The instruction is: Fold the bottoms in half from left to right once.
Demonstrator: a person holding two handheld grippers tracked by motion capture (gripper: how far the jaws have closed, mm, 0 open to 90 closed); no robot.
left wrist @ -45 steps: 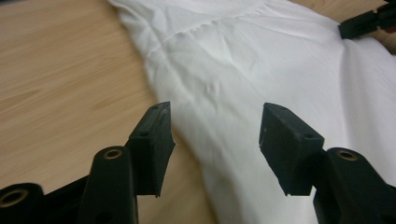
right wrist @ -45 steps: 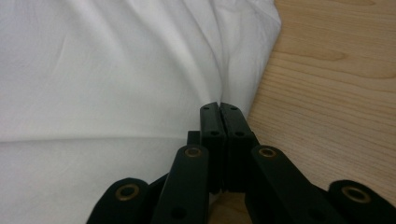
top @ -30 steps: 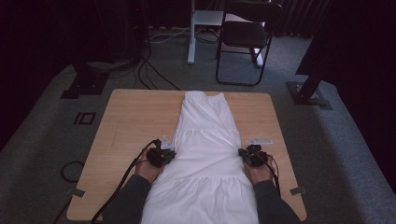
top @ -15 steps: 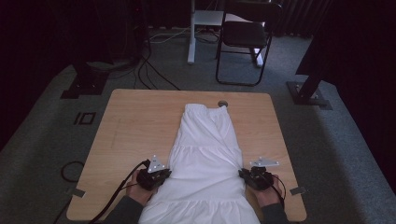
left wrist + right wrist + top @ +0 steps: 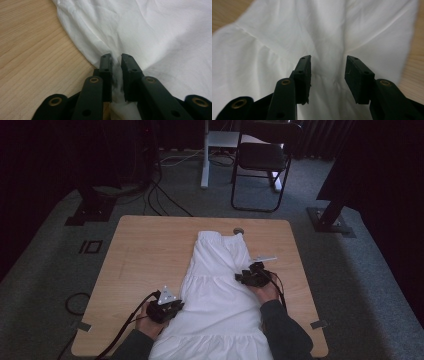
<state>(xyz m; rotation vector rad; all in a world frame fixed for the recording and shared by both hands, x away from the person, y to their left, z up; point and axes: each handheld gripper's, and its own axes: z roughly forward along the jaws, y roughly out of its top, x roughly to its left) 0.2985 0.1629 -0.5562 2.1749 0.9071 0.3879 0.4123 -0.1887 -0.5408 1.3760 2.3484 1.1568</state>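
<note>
Since the earlier frames the dress (image 5: 220,295) has slid toward the near edge of the table (image 5: 145,250) — its top, once at the far edge, now lies short of it, baring a small round thing (image 5: 238,231) on the wood just past the neckline. The right gripper (image 5: 246,278) has left the dress's near right hem and gone up along the right side to about the waist seam; the left gripper (image 5: 172,309) sits at the dress's left edge, nearer the person than a second ago.

In the left gripper view the left gripper (image 5: 116,60) has a narrow gap with a fold of white cloth bunched in it; its jaws have just been opening, and whether the pads still press the cloth I cannot tell. In the right gripper view the right gripper (image 5: 328,65) stands spread above the dress, nothing between the jaws — they too have just been opening.

The dress's hem runs off the table's near edge and out of the high view, with sleeves covering part of it. The round thing is too small to identify.
</note>
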